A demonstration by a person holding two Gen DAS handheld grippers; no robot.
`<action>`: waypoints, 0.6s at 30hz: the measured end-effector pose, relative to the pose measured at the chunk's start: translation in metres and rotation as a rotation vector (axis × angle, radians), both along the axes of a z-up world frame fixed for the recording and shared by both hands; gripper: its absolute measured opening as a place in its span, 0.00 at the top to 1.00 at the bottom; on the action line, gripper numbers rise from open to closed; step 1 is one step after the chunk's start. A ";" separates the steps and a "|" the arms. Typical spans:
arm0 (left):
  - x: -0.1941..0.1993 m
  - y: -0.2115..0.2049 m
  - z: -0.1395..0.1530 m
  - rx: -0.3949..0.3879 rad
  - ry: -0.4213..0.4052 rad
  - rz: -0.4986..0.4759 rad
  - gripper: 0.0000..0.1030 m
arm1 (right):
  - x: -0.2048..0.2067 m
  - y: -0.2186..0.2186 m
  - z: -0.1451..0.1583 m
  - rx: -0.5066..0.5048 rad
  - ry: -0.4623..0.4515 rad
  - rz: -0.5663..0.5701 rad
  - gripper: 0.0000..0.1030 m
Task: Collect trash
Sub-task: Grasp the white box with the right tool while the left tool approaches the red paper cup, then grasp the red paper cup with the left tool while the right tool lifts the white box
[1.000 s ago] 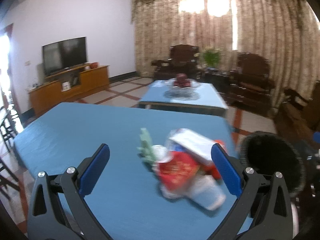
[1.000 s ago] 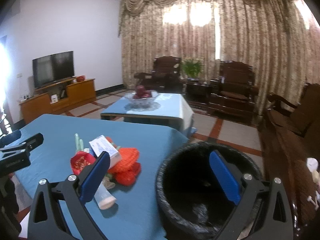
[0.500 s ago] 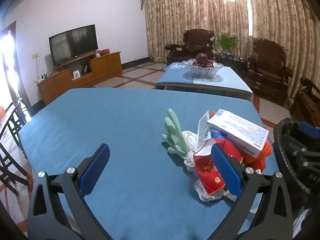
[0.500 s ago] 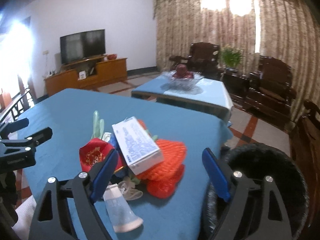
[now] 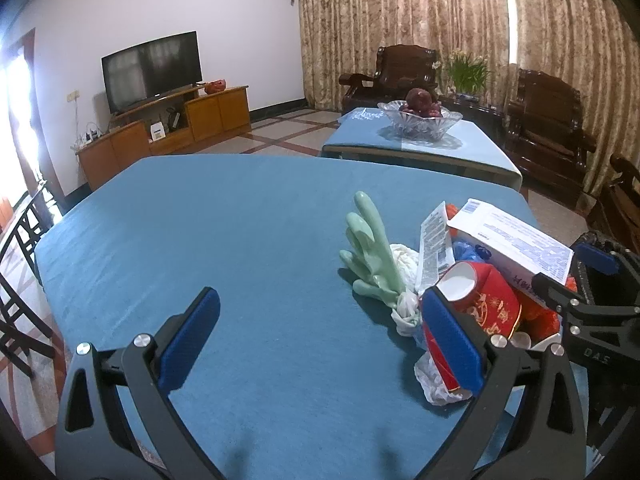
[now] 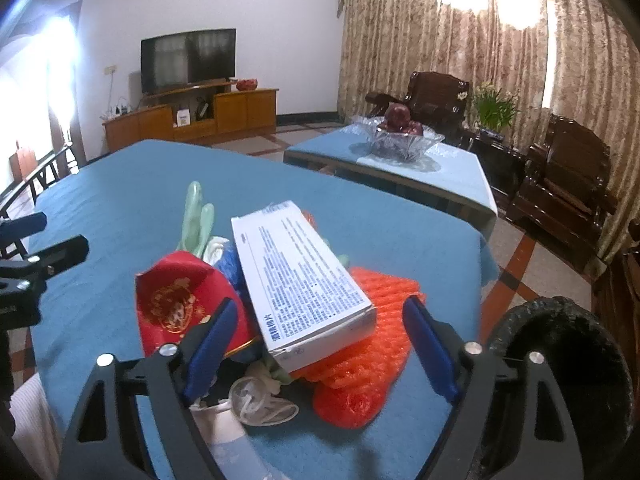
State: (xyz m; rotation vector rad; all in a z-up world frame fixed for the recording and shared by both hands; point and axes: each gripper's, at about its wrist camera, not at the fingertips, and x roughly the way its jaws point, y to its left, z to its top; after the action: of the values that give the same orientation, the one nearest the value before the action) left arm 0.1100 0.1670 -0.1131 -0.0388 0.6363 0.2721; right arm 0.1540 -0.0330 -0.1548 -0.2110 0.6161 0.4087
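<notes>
Since a second ago, the right hand-held gripper (image 6: 316, 344) has been closing in on the white cardboard box (image 6: 298, 280), jaws narrowing yet not touching it. The box is lying atop ribbed orange foam netting (image 6: 360, 364) on the blue-clothed bench (image 6: 120, 208), beside a crumpled red paper cup (image 6: 180, 300). The left hand-held gripper (image 5: 320, 344) is gaping empty beside the box.

The left gripper (image 5: 316, 340) hangs over the blue tablecloth (image 5: 224, 240), jaws wide apart with only cloth between them. The trash heap lies at its right finger: a pale green rubber glove (image 5: 370, 256) on the heap's left edge, fingers pointing up, a red paper cup (image 5: 486, 304) just behind that finger, a white printed carton (image 5: 512, 244) resting on top (its print too small to read). Beyond the heap, the right gripper (image 5: 592, 280) reaches in.
</notes>
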 end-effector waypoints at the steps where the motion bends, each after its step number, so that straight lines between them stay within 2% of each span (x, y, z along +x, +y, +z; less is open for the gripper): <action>1: 0.001 0.000 -0.001 -0.001 0.000 -0.001 0.05 | 0.001 0.001 -0.001 0.002 0.007 0.004 0.27; 5: 0.005 0.000 -0.003 -0.016 0.001 -0.007 0.05 | 0.006 0.002 -0.002 0.014 0.030 0.020 0.37; 13: 0.009 -0.006 -0.009 -0.041 0.010 -0.045 0.05 | 0.002 -0.010 0.012 0.088 -0.001 0.008 0.39; 18: 0.013 -0.015 -0.016 -0.076 0.019 -0.091 0.07 | 0.001 -0.023 0.019 0.163 0.017 -0.016 0.40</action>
State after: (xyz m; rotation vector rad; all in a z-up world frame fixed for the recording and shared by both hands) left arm 0.1227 0.1518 -0.1295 -0.0799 0.6657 0.1607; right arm 0.1551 -0.0558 -0.1355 -0.0475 0.5973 0.4438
